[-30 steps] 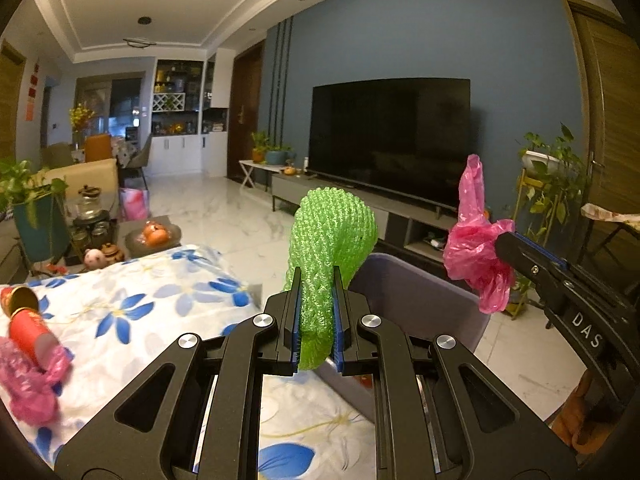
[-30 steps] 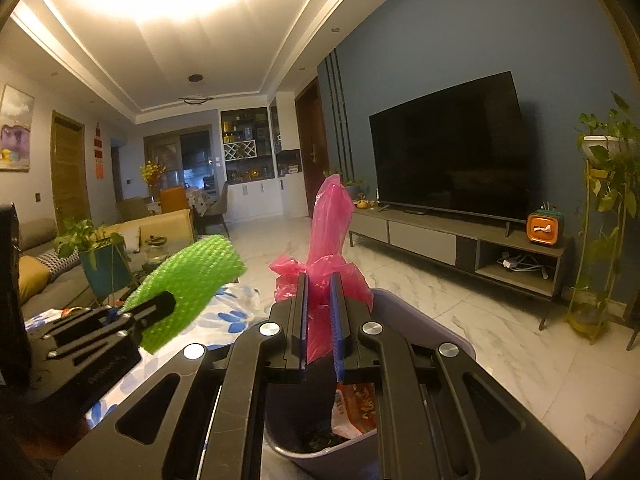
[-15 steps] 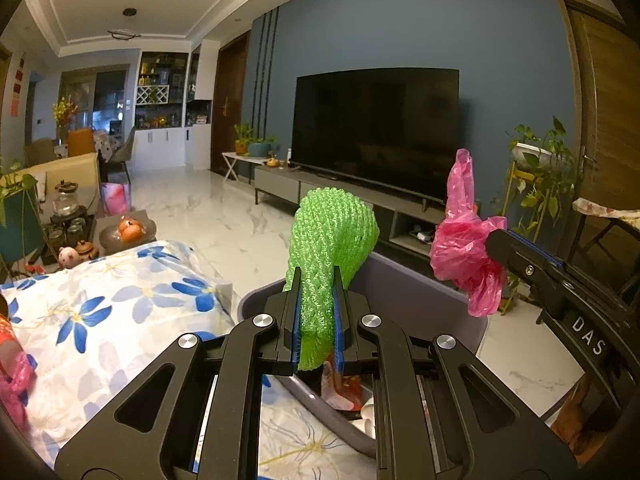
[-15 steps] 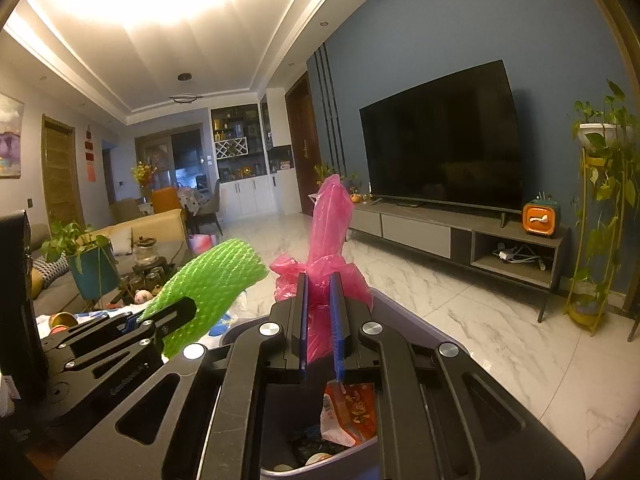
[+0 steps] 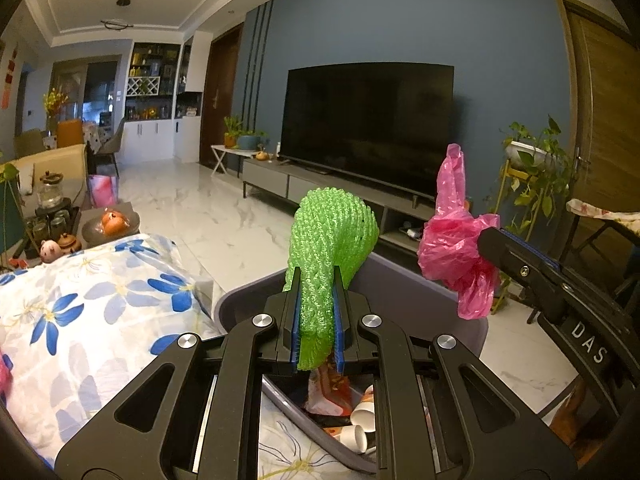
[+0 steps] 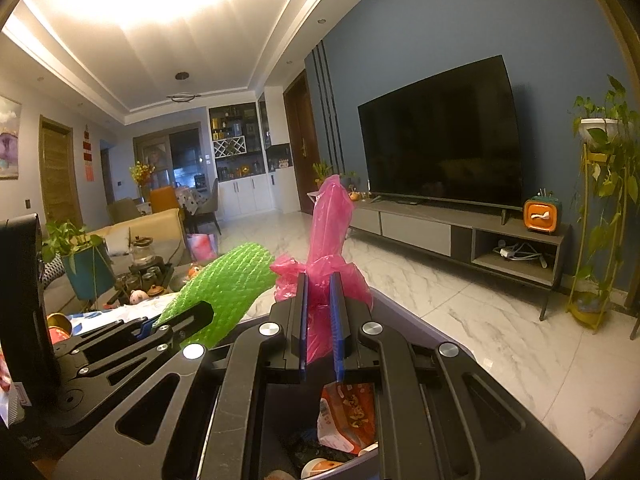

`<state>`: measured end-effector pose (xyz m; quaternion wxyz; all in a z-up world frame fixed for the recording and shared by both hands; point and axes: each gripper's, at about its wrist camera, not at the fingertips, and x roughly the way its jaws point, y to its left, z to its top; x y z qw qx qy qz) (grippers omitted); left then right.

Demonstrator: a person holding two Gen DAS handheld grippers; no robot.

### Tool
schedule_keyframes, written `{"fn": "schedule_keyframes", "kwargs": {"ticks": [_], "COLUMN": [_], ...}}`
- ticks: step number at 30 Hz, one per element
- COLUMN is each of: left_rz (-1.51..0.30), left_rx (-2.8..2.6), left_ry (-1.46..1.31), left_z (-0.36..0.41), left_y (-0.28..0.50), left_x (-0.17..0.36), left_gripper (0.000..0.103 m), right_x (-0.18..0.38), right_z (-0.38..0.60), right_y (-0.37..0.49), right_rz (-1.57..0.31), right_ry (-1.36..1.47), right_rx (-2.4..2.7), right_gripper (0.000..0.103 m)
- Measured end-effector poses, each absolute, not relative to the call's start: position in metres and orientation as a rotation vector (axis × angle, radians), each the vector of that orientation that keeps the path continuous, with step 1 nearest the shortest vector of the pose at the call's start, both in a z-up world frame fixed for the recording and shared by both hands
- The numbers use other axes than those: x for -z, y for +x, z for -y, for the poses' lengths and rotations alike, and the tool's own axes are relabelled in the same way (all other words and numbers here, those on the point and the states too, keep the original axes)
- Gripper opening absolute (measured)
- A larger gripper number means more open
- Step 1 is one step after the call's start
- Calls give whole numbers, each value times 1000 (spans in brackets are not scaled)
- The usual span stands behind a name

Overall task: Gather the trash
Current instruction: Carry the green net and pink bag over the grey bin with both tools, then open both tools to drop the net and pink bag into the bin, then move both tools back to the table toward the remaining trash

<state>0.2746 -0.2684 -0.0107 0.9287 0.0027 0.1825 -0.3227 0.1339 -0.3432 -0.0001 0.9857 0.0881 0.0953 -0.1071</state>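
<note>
Left gripper (image 5: 316, 320) clenching green net (image 5: 328, 240), right gripper (image 6: 319, 320) clenching pink bag (image 6: 328, 240), both hovering above bin (image 5: 400, 280), near side, ready for dropping.

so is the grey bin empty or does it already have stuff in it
Not empty: the grey plastic trash bin holds an orange snack wrapper and white paper cups.

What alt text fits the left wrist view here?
The left gripper is clamped on a green foam net above a grey trash bin that already holds paper cups. At right, the right gripper holds a pink plastic bag.
</note>
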Motion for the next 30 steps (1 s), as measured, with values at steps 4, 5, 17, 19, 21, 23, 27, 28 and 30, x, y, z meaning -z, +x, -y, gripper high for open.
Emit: {"fn": "schedule_keyframes", "kwargs": {"ticks": [4,5,17,19,21,23,27,28,30], "left_rz": [-380,-381,-393,-392,-388,-385,-371,-366,-355], "left_rx": [671,673,674,671,661,653,617,604,560], "left_ry": [4,4,3,-11,-15,-15,-38,-41,-48], "left_z": [271,272,273,269,266,263,249,244,232], "left_y": [277,278,283,283,282,280,272,270,264], "left_x": [13,14,20,20,21,21,18,18,16], "left_gripper": [13,13,50,56,65,69,79,82,85], "right_x": [2,3,7,7,8,8,7,7,6], "right_z": [343,343,355,357,358,358,355,353,349], "right_y": [138,138,137,135,132,129,123,121,117], "right_rz": [-196,-196,-175,-172,-168,-164,-164,-162,-158], "right_ry": [184,187,225,233,239,245,234,230,222], "right_rx": [206,202,202,207,216,219,226,228,230], "right_gripper": [11,11,32,37,45,49,54,55,59]}}
